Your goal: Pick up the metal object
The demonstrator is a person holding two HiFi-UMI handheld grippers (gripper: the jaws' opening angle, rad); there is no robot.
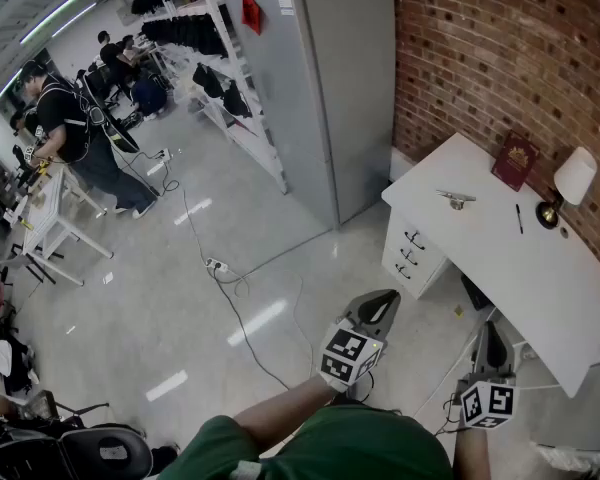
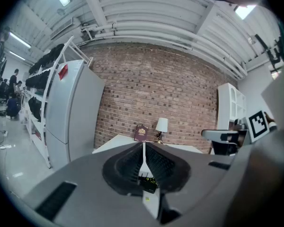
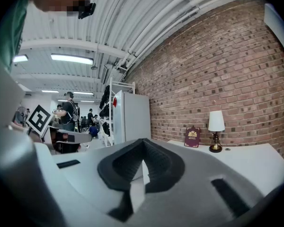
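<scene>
We hold left claw [image 1: 378,306] and right claw [image 1: 493,340] pinched together, empty; the metal object [image 1: 457,199] lies untouched on the worktop [image 1: 510,263], well ahead of them. Whole pickup remains.

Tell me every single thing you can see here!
Desk: one, white, against the brick wall.
Metal object: one, silver, on the desk.
Book: one, dark red, leaning on the wall.
Lamp: one, white shade, brass base, on the desk.
Pen: one, dark, on the desk.
Tall cabinet: one, grey, left of the desk.
Rack: one, white, behind the cabinet.
Cables: dark, on the floor.
People: several, far left.
Left gripper: grey, shut, empty.
Right gripper: grey, shut, empty.
</scene>
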